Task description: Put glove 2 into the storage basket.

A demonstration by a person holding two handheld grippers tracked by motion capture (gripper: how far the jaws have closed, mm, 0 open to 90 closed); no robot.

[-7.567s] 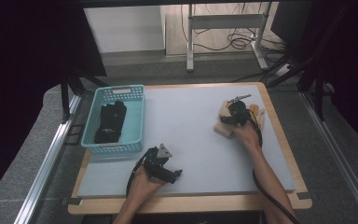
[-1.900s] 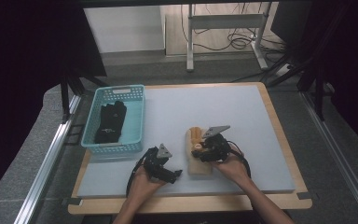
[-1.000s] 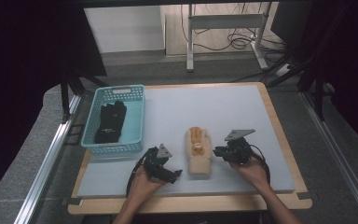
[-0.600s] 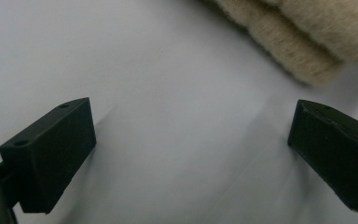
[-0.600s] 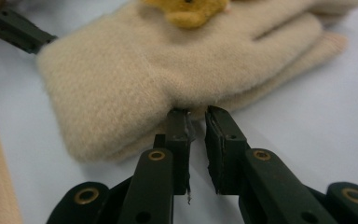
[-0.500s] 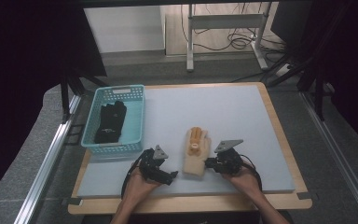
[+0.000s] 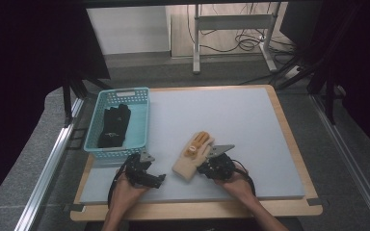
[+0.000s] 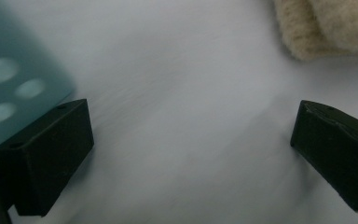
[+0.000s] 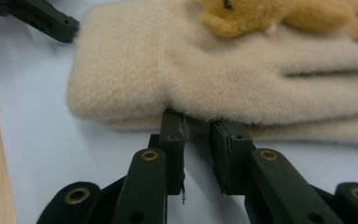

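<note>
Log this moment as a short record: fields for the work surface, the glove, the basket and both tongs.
surface: pale mat on a wooden table
cream glove: flat on the mat, orange patch on top
basket: teal, holds a black glove
right tongs: tips at the cream glove's edge, narrow gap between the jaws, nothing gripped
left tongs: jaws wide apart over bare mat, near the cuff

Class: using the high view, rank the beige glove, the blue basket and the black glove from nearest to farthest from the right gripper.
1. beige glove, touching the right gripper at its left.
2. blue basket, farther left.
3. black glove, inside the basket's left half.
</note>
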